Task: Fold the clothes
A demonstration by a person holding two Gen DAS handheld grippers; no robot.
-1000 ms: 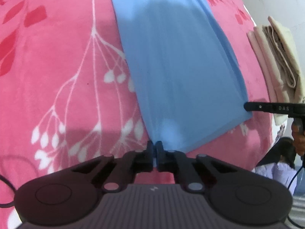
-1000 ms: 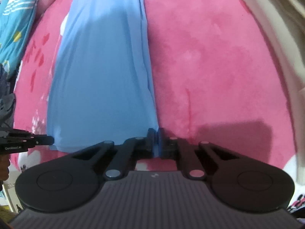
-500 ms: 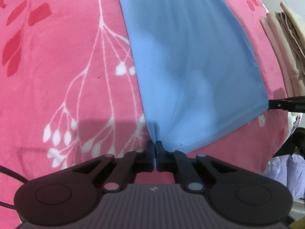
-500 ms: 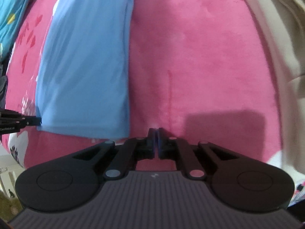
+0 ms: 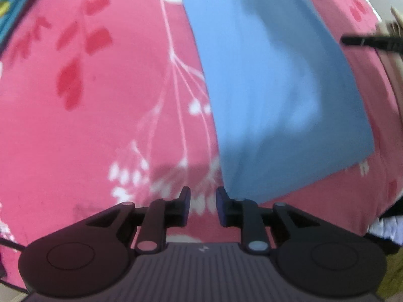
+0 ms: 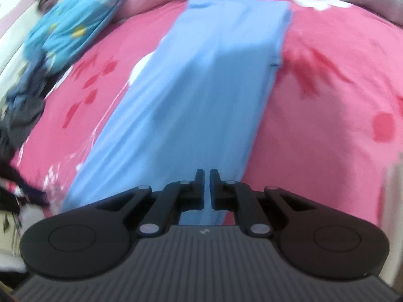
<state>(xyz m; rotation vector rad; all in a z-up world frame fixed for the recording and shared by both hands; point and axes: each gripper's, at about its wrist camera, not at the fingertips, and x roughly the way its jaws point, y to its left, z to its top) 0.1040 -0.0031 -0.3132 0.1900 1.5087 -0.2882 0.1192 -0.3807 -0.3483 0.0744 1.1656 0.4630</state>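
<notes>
My left tool (image 5: 203, 202) gapes wide, empty, beside blue cloth (image 5: 272, 95) on the bed (image 5: 100, 125). Right tool (image 6: 206, 188) narrow, gripping nothing.

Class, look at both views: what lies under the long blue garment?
The blue garment lies flat on a pink floral blanket, whose white flower print continues out of sight beneath it. Anything else under the cloth is hidden.
</notes>
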